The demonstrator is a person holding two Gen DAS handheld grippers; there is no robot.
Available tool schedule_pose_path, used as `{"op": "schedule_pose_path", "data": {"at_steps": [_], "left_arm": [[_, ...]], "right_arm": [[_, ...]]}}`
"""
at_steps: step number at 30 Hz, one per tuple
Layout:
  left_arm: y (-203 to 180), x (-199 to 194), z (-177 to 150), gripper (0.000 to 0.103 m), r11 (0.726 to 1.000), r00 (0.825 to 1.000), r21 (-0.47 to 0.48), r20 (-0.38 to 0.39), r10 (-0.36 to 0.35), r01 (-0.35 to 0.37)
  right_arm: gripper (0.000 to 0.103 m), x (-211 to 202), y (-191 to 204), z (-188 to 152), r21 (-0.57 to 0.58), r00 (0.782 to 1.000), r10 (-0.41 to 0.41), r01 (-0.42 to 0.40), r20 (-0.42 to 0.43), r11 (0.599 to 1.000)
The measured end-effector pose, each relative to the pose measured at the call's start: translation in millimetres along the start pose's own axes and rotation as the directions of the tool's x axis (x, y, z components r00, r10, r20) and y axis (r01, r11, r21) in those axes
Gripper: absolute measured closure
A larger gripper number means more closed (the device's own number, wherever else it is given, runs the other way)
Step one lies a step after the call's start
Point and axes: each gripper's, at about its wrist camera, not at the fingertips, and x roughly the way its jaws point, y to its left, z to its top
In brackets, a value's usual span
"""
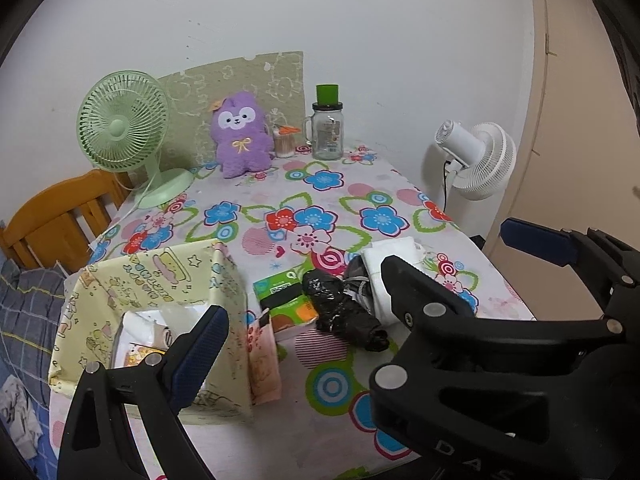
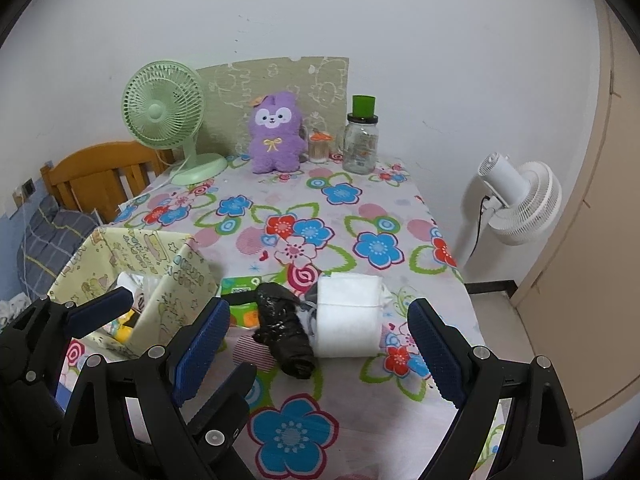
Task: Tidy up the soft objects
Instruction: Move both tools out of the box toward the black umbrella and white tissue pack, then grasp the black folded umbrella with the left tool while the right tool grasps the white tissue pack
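A yellow patterned box stands at the table's near left with small packets inside; it also shows in the right wrist view. Beside it lie a green tissue pack, a black rolled bag and a white folded cloth roll. A purple plush toy sits at the back. My left gripper is open, its left finger over the box. My right gripper is open, just short of the black bag and white roll.
A green desk fan stands at the back left, a glass jar with a green lid and a toothpick holder at the back. A white floor fan stands right of the table. A wooden chair is on the left.
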Motion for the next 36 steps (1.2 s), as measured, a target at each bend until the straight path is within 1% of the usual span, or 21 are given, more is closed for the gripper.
{"op": "schedule_pose_path", "data": {"at_steps": [12, 22, 25, 28, 36], "left_arm": [[-17, 20, 0, 0.006, 1.000, 1.000, 0.001, -0.008, -0.026, 0.026], [-28, 39, -2, 0.012, 0.999, 0.999, 0.014, -0.033, -0.033, 0.034], [-30, 45, -3, 0.013, 0.999, 0.998, 0.015, -0.044, -0.034, 0.035], [-31, 52, -4, 0.015, 1.000, 0.998, 0.019, -0.052, -0.024, 0.025], [-30, 69, -6, 0.016, 0.999, 0.996, 0.007, -0.079, -0.031, 0.031]], "right_arm": [[0.011, 12, -22, -9, 0.033, 1.000, -0.001, 0.002, -0.008, 0.999], [0.011, 30, -36, -17, 0.056, 0.999, -0.002, 0.004, -0.033, 0.998], [0.011, 35, -38, -18, 0.058, 0.999, -0.004, 0.006, -0.038, 0.998], [0.011, 41, -40, -20, 0.060, 0.999, -0.002, 0.005, -0.046, 0.998], [0.011, 59, -42, -24, 0.065, 0.997, 0.008, -0.003, -0.071, 0.998]]}}
